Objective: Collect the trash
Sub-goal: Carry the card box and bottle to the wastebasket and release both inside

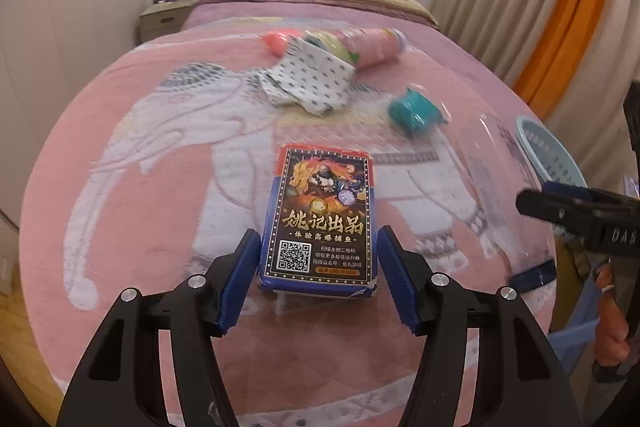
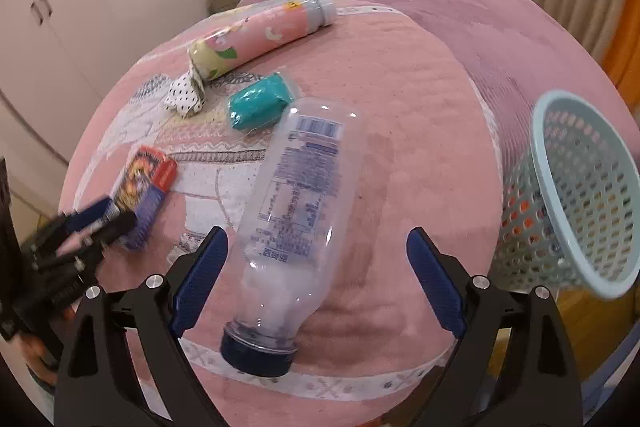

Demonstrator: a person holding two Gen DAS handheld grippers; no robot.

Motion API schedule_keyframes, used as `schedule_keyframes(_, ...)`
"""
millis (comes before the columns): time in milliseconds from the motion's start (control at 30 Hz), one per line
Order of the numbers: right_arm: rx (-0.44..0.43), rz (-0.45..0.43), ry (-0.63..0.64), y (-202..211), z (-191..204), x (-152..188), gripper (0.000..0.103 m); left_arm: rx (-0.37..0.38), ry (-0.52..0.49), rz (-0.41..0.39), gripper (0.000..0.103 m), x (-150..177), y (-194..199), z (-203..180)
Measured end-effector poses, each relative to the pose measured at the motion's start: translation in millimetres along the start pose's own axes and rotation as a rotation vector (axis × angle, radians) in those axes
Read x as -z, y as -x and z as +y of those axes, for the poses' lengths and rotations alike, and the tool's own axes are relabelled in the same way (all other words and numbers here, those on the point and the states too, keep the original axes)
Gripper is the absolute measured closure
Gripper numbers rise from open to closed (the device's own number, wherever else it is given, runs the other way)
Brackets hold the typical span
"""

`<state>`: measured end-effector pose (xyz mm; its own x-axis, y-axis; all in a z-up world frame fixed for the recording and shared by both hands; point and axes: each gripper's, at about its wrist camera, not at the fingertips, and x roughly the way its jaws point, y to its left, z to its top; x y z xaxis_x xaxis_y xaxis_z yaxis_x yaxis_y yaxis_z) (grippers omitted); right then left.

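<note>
Left gripper (image 1: 318, 281): jaws apart, straddling the near end of the card box (image 1: 320, 223). The left pad looks to be touching or almost touching the box side; the right pad shows a thin gap. Not clamped yet. The box lies flat on the pink blanket (image 1: 160, 227), long axis pointing away from the gripper.

Right gripper (image 2: 316, 283): jaws wide apart, with the clear plastic bottle (image 2: 292, 203) lying between them, blue cap (image 2: 258, 353) toward the camera, body angled up and right. Neither pad touches it.

Step in hand, as judged: close on the box with the left, line up on the bottle with the right.

To do it well:
- Left: square the pads on the box's long side faces and push slightly further along it before closing; the near corner looks torn, so grip past it.
- Right: the bottle sits off-centre, close to the left pad. Shift left so it is centred, and grip the firmer neck or shoulder; thin clear plastic probably buckles and slips mid-body.
- The soft bed gives, so press down lightly.

Further out: teal packet (image 2: 260, 101), spotted paper (image 2: 184, 97) and pink tube (image 2: 260, 35) lie beyond the bottle, still to collect. The blue mesh basket (image 2: 580, 211) stands off the bed's right edge, tilted toward it, the likely drop point.
</note>
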<state>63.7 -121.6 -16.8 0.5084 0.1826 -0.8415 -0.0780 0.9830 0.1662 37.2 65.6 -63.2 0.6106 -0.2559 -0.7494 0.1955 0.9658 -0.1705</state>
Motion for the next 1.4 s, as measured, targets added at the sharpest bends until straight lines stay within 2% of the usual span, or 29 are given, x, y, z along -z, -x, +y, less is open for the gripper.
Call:
schedule_keyframes(100,-0.007,-0.021,-0.078,-2,3,5,0.016,0.014,-0.004,0.005,0.039,2,-1,-5)
schedule_keyframes(133,-0.003,-0.028,-0.083,-1,5,8,0.016,0.026,-0.001,0.011,0.035,2,-2,-6)
schedule_keyframes(200,0.012,-0.051,-0.079,0,13,11,0.016,0.025,-0.004,0.012,0.034,2,-4,-9)
schedule_keyframes(267,0.025,-0.056,-0.074,-5,21,12,0.016,0.001,-0.013,0.004,0.034,1,-6,-12)
schedule_keyframes(333,0.037,-0.057,-0.083,-8,23,12,0.017,-0.020,-0.017,0.006,0.044,1,-9,-14)
schedule_keyframes(400,0.045,-0.067,-0.096,-9,23,13,0.018,-0.039,-0.028,0.006,0.044,1,-10,-18)
schedule_keyframes(467,0.041,-0.067,-0.104,-11,20,13,0.025,-0.061,-0.050,-0.008,0.045,2,-7,-23)
schedule_keyframes(533,0.034,-0.064,-0.111,-12,15,13,0.042,-0.073,-0.068,-0.028,0.045,1,-2,-27)
schedule_keyframes(600,0.017,-0.063,-0.119,-12,8,13,0.047,-0.056,-0.073,-0.043,0.045,-1,2,-32)
schedule_keyframes(800,-0.013,-0.077,-0.132,-4,-9,15,0.047,-0.020,-0.115,-0.081,0.045,-12,9,-57)
schedule_keyframes(1000,-0.028,-0.134,-0.169,19,-39,12,0.047,0.041,-0.166,-0.111,0.045,-34,9,-94)
schedule_keyframes(1233,0.029,-0.230,-0.262,53,-103,2,0.047,0.131,-0.248,-0.147,0.045,-71,-6,-158)
schedule_keyframes(1400,0.118,-0.281,-0.355,70,-161,-4,0.047,0.243,-0.317,-0.129,0.045,-94,-29,-222)
